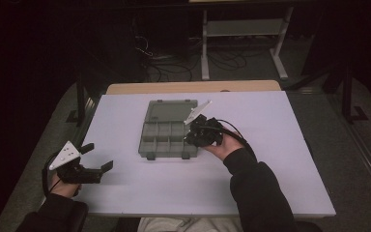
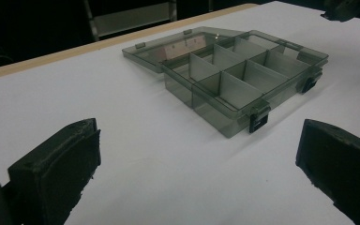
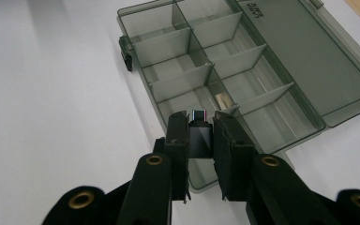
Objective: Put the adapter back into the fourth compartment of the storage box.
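high: organizer box [image 1: 166, 130] sits mid-tabletop [image 1: 270, 183], lid flat so cells are reachable; left hand-held gripper [image 1: 96, 159] waits near the left edge | left gripper: jaws spread wide, nothing in them | right gripper: right hand-held gripper [image 3: 201, 136] pinches a small dark adapter [image 3: 199, 133] over a near cell, probably to drop it in

table [image 1: 270, 183]: white, tan far edge | organizer box [image 3: 281, 61]: translucent smoky grey, black latches | claws: black | held adapter [image 3: 199, 136]: black, silver tip
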The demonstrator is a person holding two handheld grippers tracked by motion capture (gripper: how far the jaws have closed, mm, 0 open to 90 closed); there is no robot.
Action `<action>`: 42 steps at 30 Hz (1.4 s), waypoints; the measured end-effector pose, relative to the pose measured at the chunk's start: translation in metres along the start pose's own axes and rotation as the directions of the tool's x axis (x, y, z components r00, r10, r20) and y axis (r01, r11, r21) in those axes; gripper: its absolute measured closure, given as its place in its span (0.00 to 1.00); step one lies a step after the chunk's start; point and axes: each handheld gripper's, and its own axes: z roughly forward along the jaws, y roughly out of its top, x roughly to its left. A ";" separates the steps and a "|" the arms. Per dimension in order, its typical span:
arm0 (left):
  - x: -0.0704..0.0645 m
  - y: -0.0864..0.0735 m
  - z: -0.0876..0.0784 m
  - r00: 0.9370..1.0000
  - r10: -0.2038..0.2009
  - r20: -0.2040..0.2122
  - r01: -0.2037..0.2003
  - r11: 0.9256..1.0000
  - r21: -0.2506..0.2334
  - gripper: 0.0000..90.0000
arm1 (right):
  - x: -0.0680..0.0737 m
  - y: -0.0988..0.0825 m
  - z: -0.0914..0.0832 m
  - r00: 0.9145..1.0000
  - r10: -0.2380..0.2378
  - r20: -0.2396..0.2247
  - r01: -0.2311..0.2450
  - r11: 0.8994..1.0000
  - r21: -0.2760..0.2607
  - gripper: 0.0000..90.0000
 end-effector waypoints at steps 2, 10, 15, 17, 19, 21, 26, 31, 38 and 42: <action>0.000 0.000 0.000 1.000 0.001 0.001 -0.001 1.000 0.001 0.00 | -0.001 0.001 0.001 1.000 0.003 0.002 -0.003 1.000 0.004 0.83; 0.000 0.000 0.000 1.000 0.003 0.002 -0.003 1.000 0.002 0.00 | -0.012 0.006 0.002 1.000 0.014 0.010 -0.014 1.000 0.008 0.83; 0.000 0.000 0.000 1.000 0.004 0.003 -0.004 1.000 0.002 0.00 | -0.018 0.008 0.005 1.000 0.021 0.015 -0.021 0.999 0.023 0.83; 0.000 0.000 0.000 1.000 0.004 0.003 -0.004 1.000 0.003 0.00 | -0.021 0.009 0.006 0.999 0.026 0.018 -0.026 0.999 0.024 0.83; 0.000 0.000 0.000 1.000 0.002 0.003 -0.002 1.000 0.002 0.00 | -0.024 0.011 0.007 0.999 0.030 0.027 -0.031 0.999 0.031 0.83; 0.000 0.000 0.000 1.000 0.004 0.004 -0.004 1.000 0.003 0.00 | -0.027 0.012 0.009 0.999 0.034 0.031 -0.035 0.999 0.036 0.83; 0.000 0.000 0.000 1.000 0.003 0.004 -0.003 1.000 0.001 0.00 | -0.036 0.013 0.015 0.998 0.045 0.043 -0.047 0.998 0.051 0.83; 0.000 0.000 0.000 1.000 0.003 0.005 -0.003 1.000 0.002 0.00 | -0.043 0.011 0.016 0.996 0.065 0.060 -0.068 0.997 0.046 0.83; 0.000 0.000 0.000 1.000 0.003 0.005 -0.003 1.000 0.000 0.00 | -0.060 0.005 0.020 0.988 0.122 0.092 -0.126 0.991 0.042 0.83; 0.000 0.000 0.000 1.000 0.003 0.006 -0.003 1.000 0.000 0.00 | -0.061 0.005 0.021 0.987 0.129 0.093 -0.133 0.990 0.041 0.83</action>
